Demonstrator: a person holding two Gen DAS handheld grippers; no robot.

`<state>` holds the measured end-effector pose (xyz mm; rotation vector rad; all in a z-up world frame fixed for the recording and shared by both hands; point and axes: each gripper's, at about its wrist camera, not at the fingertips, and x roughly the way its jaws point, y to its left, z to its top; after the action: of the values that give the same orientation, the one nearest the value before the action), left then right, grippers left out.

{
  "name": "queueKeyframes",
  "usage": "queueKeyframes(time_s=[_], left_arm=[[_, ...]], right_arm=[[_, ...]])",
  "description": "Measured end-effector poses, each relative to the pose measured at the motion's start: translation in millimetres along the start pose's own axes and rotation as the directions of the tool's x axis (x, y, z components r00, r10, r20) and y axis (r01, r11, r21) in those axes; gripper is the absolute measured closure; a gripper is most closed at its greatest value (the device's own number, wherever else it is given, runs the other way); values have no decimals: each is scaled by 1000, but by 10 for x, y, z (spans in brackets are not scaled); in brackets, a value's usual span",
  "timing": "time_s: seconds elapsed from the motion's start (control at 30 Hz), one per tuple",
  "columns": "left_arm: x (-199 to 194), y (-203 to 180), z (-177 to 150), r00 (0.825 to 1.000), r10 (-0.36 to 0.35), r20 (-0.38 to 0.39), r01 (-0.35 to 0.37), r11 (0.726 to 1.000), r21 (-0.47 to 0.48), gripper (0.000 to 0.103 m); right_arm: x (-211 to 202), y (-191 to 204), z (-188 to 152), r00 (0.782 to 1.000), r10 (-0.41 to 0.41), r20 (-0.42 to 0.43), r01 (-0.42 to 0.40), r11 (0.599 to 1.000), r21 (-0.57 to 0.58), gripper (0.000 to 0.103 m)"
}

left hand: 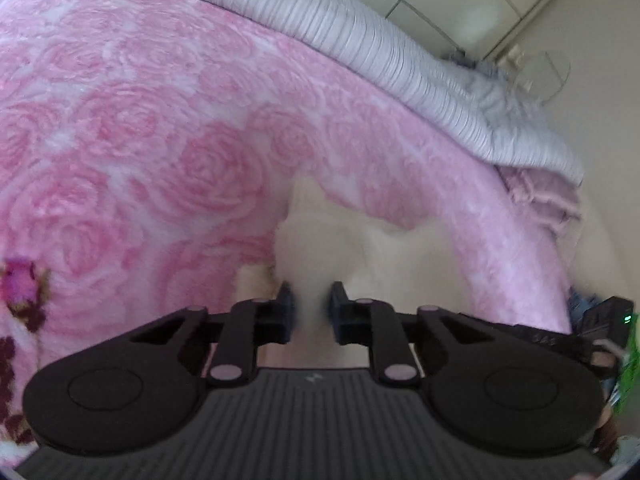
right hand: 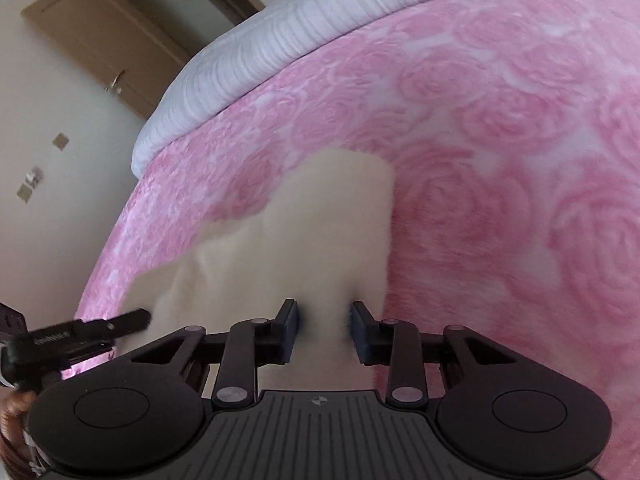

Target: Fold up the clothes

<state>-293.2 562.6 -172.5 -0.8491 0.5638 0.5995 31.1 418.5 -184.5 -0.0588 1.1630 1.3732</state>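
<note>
Cream garment (right hand: 320, 240) lay on the pink rose blanket (right hand: 500, 140), stretching toward twelve o'clock; my left gripper (left hand: 311, 308) and right gripper (right hand: 325, 326) each had jaws clenched on its near edge.

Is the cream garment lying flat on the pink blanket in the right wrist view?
No, the cream garment hangs bunched between the right tongs, above the pink blanket.

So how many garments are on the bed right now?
1 that I can see: a cream garment on the pink rose blanket, held by both the left gripper and right gripper. Others may lie outside view.
</note>
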Motion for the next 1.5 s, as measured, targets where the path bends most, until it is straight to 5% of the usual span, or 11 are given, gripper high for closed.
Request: queueKeyframes(time_s=[0.2, 0.4, 0.53, 0.67, 0.97, 1.13, 1.3, 1.43, 1.5], left_arm=[[116, 168, -99, 999, 32, -8, -32, 999, -15, 80], [-82, 134, -100, 999, 44, -6, -44, 999, -24, 67], [-365, 281, -207, 1000, -13, -18, 11, 990, -141, 54], [-462, 478, -361, 994, -109, -32, 95, 951, -296, 47], [-206, 625, -530, 982, -184, -40, 148, 885, -441, 46], [96, 658, -469, 971, -233, -61, 184, 882, -434, 43], [325, 736, -353, 945, -315, -95, 248, 871, -424, 50], [507, 787, -278, 920, -373, -122, 293, 860, -418, 61], [524, 809, -282, 915, -386, -117, 303, 851, -430, 64]], right_arm=[[190, 245, -83, 996, -90, 10, 91, 989, -115, 69], [-108, 130, -107, 997, -76, 34, 76, 997, -13, 61], [-512, -37, -239, 995, -9, 97, -2, 994, 111, 40], [-707, -185, -453, 994, 55, 98, -74, 975, 211, 36], [-641, -271, -611, 991, 102, 86, -125, 942, 313, 34], [-401, -317, -588, 993, 101, 67, -118, 934, 337, 28], [-70, -397, -510, 977, 193, 93, -213, 906, 364, 27], [197, -213, -358, 987, 153, 50, -161, 953, 256, 43], [222, -239, -328, 988, 149, 33, -152, 944, 292, 53]])
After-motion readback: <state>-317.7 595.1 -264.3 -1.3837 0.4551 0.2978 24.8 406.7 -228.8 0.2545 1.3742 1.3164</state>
